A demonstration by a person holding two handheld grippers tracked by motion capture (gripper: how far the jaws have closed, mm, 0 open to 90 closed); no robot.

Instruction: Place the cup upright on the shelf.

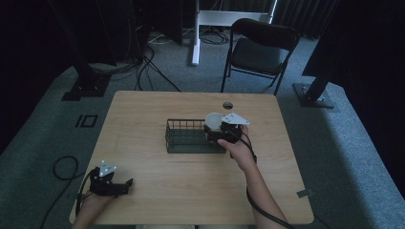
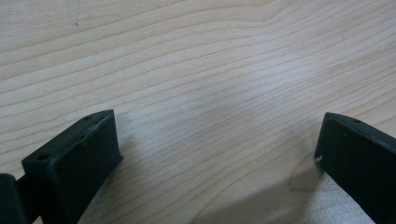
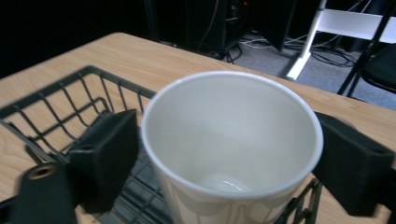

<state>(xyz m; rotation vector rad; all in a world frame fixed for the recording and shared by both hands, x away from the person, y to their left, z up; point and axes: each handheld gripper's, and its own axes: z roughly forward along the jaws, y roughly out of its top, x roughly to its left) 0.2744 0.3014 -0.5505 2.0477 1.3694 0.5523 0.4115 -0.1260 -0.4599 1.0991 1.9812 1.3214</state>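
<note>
Right tongs (image 1: 216, 130) are clamping a white paper cup (image 1: 214, 119), one jaw on each side of its wall, as the right gripper view confirms (image 3: 232, 154). The cup is standing upright, mouth open to the top, empty as far as can be seen. It is being held at the right end of the black wire basket (image 1: 191, 136), apparently just above the basket's right rim, with the mesh floor showing below the cup in the right gripper view (image 3: 70, 107).

Deciding relation: the basket's interior is lying to the left of and below the cup, and its long axis is running left to right across the counter (image 1: 143, 109). In my judgement, a short shift left and a lowering is placing the cup inside.

Left tongs (image 1: 125, 183) are resting at the near left corner of the counter, jaws standing apart and holding nothing (image 2: 215, 144). They are well apart from the basket; the right hand is the nearer one.
</note>
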